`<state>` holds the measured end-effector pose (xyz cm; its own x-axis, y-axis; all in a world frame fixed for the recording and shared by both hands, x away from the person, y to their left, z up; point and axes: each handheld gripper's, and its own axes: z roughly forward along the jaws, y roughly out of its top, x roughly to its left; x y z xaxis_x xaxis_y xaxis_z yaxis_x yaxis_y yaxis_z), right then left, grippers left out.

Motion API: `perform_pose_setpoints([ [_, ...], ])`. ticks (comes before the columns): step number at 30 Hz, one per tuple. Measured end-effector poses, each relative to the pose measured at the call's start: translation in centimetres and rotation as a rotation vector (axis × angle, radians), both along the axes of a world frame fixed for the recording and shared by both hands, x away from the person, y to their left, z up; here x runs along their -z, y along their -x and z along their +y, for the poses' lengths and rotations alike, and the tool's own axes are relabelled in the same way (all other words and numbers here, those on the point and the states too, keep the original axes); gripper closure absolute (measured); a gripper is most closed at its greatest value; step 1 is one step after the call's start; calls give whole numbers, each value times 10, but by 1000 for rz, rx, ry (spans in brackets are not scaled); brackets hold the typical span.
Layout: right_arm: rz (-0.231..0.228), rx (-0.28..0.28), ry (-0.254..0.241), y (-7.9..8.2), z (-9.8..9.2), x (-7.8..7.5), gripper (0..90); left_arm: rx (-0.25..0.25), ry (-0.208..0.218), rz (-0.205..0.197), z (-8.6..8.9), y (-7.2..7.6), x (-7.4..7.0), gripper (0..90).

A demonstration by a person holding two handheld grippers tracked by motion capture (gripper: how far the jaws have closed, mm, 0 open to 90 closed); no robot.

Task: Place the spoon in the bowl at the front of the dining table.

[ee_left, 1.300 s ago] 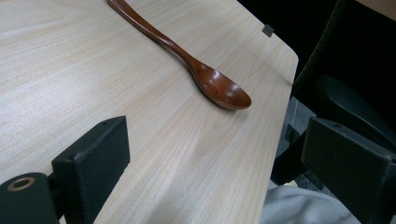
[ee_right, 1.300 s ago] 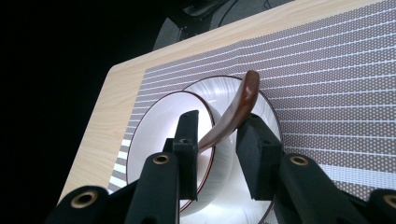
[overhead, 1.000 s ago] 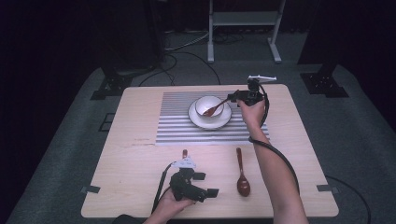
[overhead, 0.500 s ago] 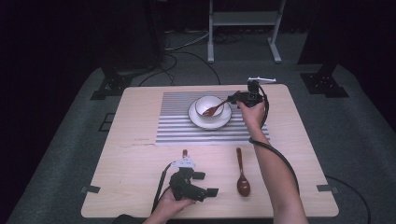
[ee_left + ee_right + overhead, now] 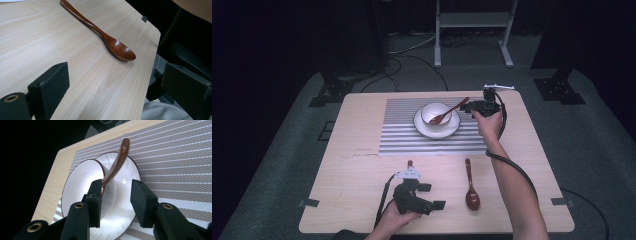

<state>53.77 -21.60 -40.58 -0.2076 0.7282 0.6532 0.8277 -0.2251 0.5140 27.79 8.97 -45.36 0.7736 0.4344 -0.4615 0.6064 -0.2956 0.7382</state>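
Observation:
A white bowl (image 5: 435,112) (image 5: 80,180) stands on a white saucer (image 5: 437,131) (image 5: 131,170) on the grey striped placemat (image 5: 402,135) (image 5: 175,150). A brown wooden spoon (image 5: 448,113) (image 5: 117,162) leans in the bowl, handle up towards the right. My right gripper (image 5: 468,107) (image 5: 117,190) is open just right of the bowl. The handle tip rises beyond its left jaw, and I cannot tell if they touch. A second wooden spoon (image 5: 470,185) (image 5: 107,40) lies on the bare table. My left gripper (image 5: 434,196) (image 5: 112,87) rests open left of it, holding nothing.
The light wooden table (image 5: 352,165) has its front edge just below the left hand and its right corner (image 5: 150,27) close behind the lying spoon. Black cables trail from both grippers. A metal stand (image 5: 472,30) and dark floor lie beyond the table.
My right gripper has drawn back slightly to the right of the bowl, with the spoon still leaning in it. The left gripper has not moved.

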Motion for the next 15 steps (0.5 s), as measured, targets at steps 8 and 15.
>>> perform_pose_setpoints([
  [8,-8,-44,-21,13,-12,1,537,-1,1,0,0,0,0,67],
  [15,-13,-80,-32,25,-17,4,493,4,1,-7,0,1,-1,67],
])
